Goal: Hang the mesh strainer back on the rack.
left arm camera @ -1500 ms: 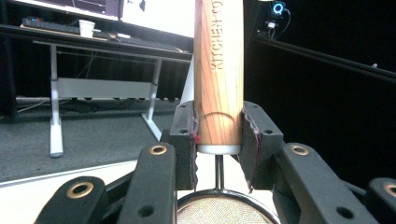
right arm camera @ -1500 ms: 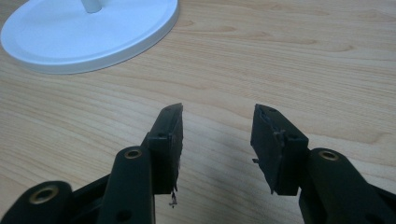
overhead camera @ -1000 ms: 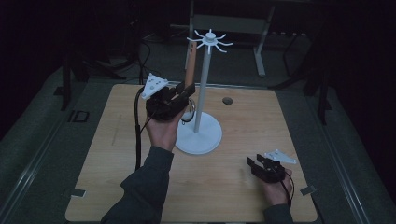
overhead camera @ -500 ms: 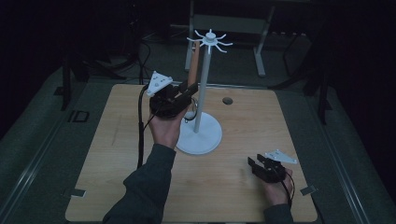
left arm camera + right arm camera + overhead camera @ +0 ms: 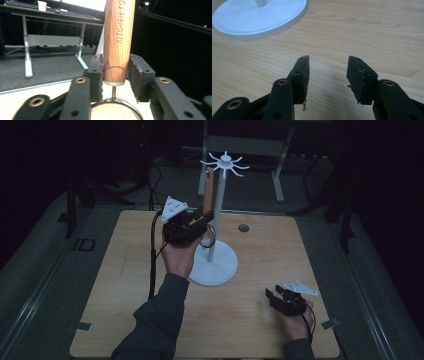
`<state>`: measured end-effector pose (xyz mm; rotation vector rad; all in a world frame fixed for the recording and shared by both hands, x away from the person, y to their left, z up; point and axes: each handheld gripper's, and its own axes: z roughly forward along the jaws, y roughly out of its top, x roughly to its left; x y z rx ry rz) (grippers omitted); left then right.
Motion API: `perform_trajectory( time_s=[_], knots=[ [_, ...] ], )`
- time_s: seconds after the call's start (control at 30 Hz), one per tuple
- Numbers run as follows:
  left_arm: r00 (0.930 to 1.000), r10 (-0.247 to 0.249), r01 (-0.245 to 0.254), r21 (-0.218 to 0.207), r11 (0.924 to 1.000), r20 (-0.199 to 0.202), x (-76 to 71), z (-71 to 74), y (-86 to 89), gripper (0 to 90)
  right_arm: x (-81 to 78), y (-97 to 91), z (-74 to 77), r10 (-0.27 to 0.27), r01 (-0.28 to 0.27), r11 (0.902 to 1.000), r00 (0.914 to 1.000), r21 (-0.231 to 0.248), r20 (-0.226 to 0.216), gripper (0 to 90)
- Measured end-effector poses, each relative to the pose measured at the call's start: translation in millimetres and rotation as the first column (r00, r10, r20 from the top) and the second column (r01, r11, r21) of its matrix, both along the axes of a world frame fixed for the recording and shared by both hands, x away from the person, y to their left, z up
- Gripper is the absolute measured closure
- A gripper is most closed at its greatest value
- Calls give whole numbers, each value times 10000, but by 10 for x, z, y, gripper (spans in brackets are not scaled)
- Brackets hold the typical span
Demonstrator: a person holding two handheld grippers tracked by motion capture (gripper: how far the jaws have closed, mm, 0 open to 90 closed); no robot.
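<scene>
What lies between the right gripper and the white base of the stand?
Only bare wooden table: the right gripper view shows its open jaws over plain wood grain, with the white base farther off.

Black tool (image 5: 207, 217) jaws with brass rivets, grey three-cornered plate, dark sleeve (image 5: 155, 320)

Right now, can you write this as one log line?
left claw: just opening, wooden handle between pads, hanging on rack | right claw: open, empty
</scene>
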<state>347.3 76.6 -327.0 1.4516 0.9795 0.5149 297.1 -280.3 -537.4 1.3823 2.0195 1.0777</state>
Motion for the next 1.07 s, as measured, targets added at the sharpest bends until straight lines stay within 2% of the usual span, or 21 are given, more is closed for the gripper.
perform_trajectory(
  time_s=[0.37, 0.8, 1.07],
  knots=[
    [9998, 156, -154, -106, 9998, 145, -36, 22, 75, 504, -2, 4, -1, -8, 8, 10000, 10000, -41, 17, 521],
    [9992, 157, -154, -91, 9998, 378, -78, 31, 74, 473, -1, 2, -5, -8, 9, 10000, 10000, -77, 12, 518],
    [9995, 124, -125, 37, 9999, 291, -108, -4, 112, 464, 10, -11, -21, -129, 129, 9996, 9999, -257, -20, 510]
  ],
)
